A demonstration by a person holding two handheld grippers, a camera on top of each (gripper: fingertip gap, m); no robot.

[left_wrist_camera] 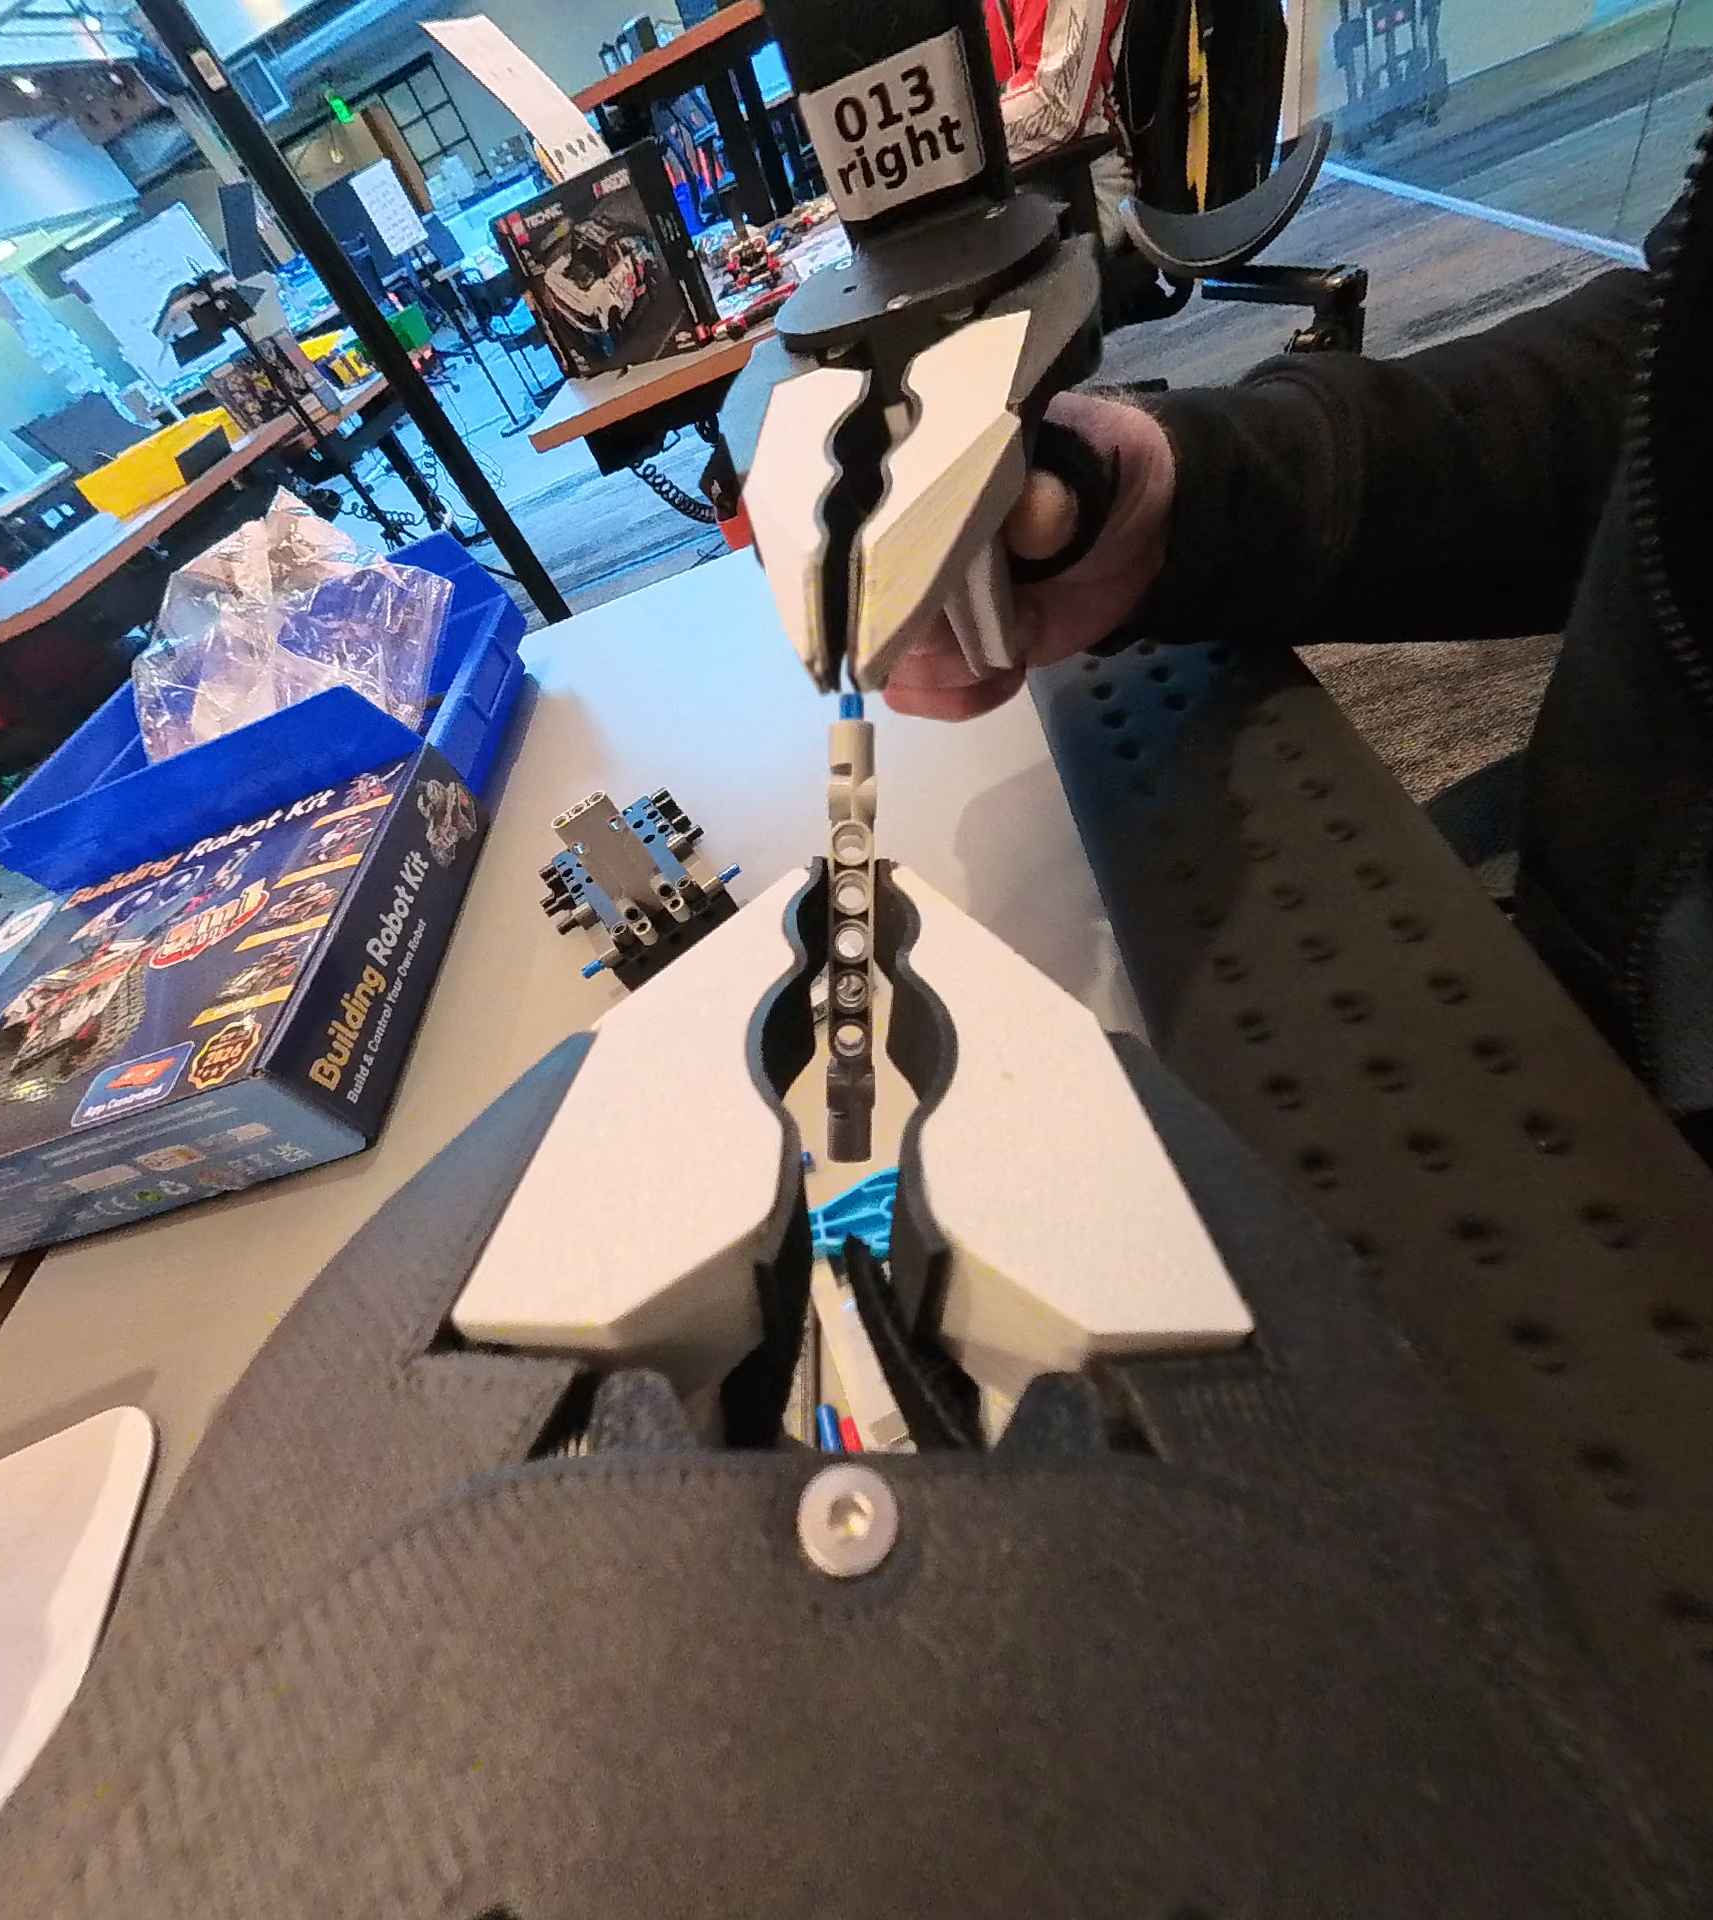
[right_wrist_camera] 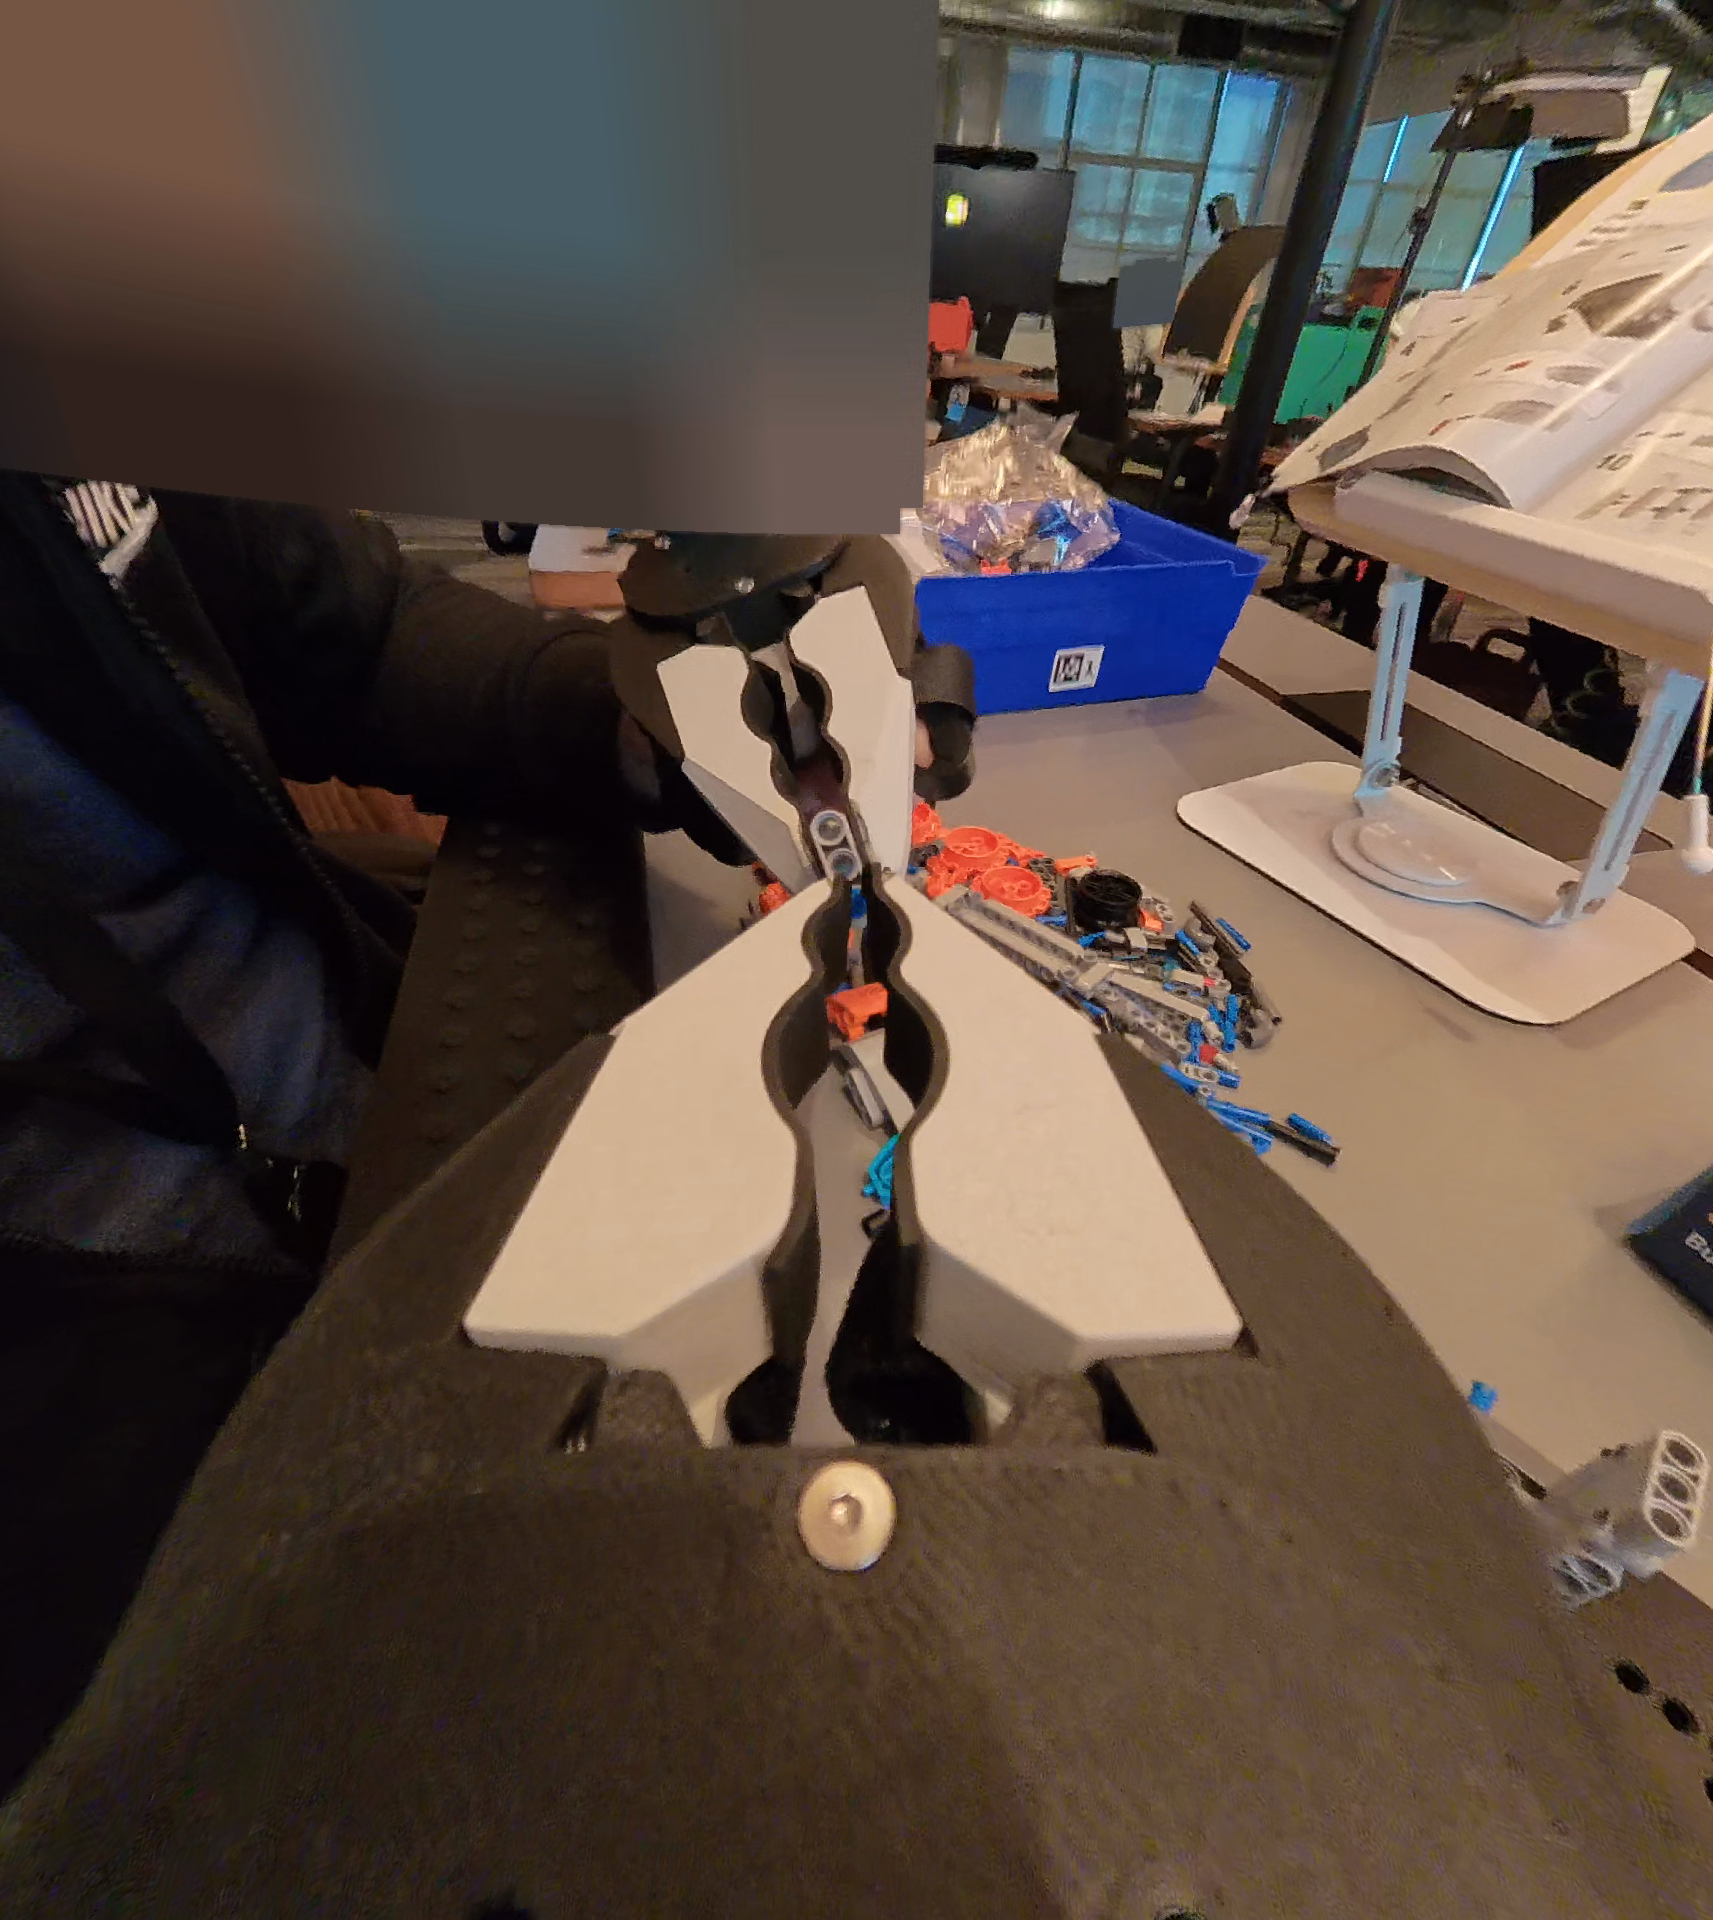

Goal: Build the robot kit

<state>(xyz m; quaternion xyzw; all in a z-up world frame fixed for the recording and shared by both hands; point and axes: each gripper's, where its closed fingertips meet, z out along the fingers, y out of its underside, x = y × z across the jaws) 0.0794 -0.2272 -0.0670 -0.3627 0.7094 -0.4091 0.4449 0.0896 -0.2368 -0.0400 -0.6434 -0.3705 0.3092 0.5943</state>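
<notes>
Beam [left_wrist_camera: 850, 935], one, grey, perforated, stands clamped between the near-closed fingers of the left gripper [left_wrist_camera: 847, 883], above the table [left_wrist_camera: 686, 665]. Right gripper [left_wrist_camera: 836, 681], tips nearly together, pinches one blue pin [left_wrist_camera: 849, 707] at the beam's top connector. Judged light, stiff, slick plastic (grip the flat sides). One blue bin [left_wrist_camera: 208, 769], one kit box [left_wrist_camera: 208, 997], one small assembly [left_wrist_camera: 623, 883].

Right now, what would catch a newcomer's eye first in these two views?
The two grippers meeting tip to tip above the table: the left gripper clamps a grey holed beam, and the right gripper pinches a small blue pin at its top. Next, the pile of orange and blue parts beyond them.
</notes>
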